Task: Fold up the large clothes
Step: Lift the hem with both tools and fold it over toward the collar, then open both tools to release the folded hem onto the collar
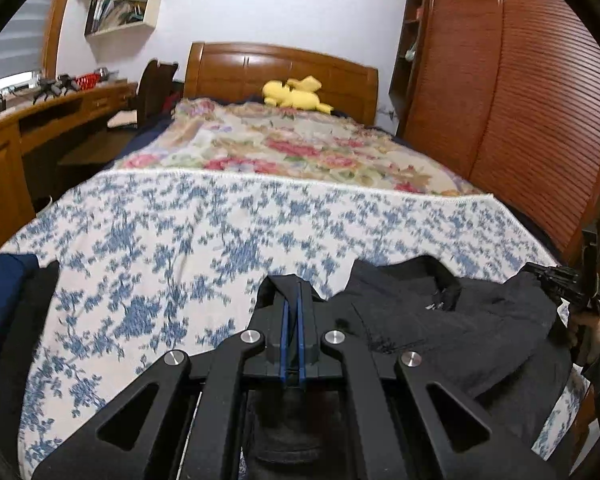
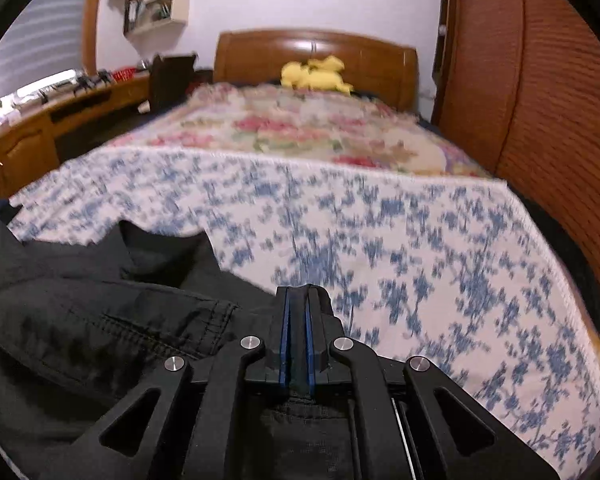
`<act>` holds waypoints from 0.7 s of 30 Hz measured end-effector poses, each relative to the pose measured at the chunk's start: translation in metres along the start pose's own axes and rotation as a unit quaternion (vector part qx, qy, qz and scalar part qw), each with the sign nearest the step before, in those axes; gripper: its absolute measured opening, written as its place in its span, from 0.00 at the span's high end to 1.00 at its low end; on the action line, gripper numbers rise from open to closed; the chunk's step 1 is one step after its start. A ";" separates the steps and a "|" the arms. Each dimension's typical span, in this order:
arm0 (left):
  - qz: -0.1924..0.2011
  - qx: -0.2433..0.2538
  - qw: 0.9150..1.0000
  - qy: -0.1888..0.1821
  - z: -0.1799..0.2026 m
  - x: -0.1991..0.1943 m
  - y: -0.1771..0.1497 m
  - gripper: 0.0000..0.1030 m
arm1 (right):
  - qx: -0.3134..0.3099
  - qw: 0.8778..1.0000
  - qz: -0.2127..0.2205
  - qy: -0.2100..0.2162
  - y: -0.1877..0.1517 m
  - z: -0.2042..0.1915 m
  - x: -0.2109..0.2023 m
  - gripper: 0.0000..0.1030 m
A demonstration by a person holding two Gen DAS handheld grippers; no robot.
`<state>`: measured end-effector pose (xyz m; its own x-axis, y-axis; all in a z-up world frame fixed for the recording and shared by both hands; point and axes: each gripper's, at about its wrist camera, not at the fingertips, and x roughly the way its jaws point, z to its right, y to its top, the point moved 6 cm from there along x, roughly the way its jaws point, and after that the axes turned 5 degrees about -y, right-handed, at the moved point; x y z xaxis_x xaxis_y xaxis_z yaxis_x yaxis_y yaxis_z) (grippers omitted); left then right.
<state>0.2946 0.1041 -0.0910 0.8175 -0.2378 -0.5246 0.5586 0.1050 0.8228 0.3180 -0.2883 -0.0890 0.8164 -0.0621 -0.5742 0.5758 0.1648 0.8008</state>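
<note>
Black garment [image 1: 452, 328] lies bunched at the near end of the bed, on the blue-and-white floral spread [image 1: 204, 240], with one edge caught in each gripper. Left gripper [image 1: 293, 292]: jaws pinched nearly together, a fold of the black cloth wrapped over and between the blue-padded tips; the rest of the garment spreads away to the right of the jaws toward the other tool. Right gripper [image 2: 298, 300]: jaws likewise clamped narrow on a dark fold at the tips, the bulk of the cloth, with a stitched seam showing, lying to the left and beneath the linkage. In the left wrist view the right gripper appears at the far right edge, a hand [image 1: 584, 332] around its handle. Further up the bed: a pink-flowered blanket [image 1: 300, 144] and a yellow plush toy [image 1: 296, 96] by the wooden headboard [image 1: 236, 68].
</note>
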 end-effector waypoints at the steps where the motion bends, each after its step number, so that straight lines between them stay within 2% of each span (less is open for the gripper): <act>1: -0.005 -0.005 1.000 -0.003 -0.002 0.004 -0.004 0.97 | 0.000 1.000 -0.007 -0.003 -0.002 -0.002 0.003 0.95; 6: -0.014 0.000 1.000 -0.003 -0.001 0.008 -0.009 0.97 | 0.003 1.000 -0.027 -0.012 0.000 -0.001 0.011 0.92; 13: -0.015 0.021 1.000 0.005 0.005 0.001 -0.015 0.96 | -0.003 0.999 -0.024 -0.041 -0.008 0.006 -0.013 0.85; 14: -0.014 0.026 1.000 0.007 0.006 -0.001 -0.016 0.96 | -0.006 0.999 -0.022 -0.046 -0.009 0.005 -0.018 0.83; 18: -0.017 0.044 0.999 0.016 0.010 -0.005 -0.022 0.93 | -0.012 0.999 -0.013 -0.044 -0.011 -0.002 -0.033 0.62; 21: -0.016 0.048 0.999 0.014 0.011 -0.009 -0.025 0.89 | -0.018 1.000 -0.005 -0.025 -0.009 -0.016 -0.046 0.56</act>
<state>0.2720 0.0929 -0.1041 0.8035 -0.2122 -0.5562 0.5700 0.0048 0.8216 0.2742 -0.2712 -0.0726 0.8128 -0.1135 -0.5714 0.5821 0.1987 0.7885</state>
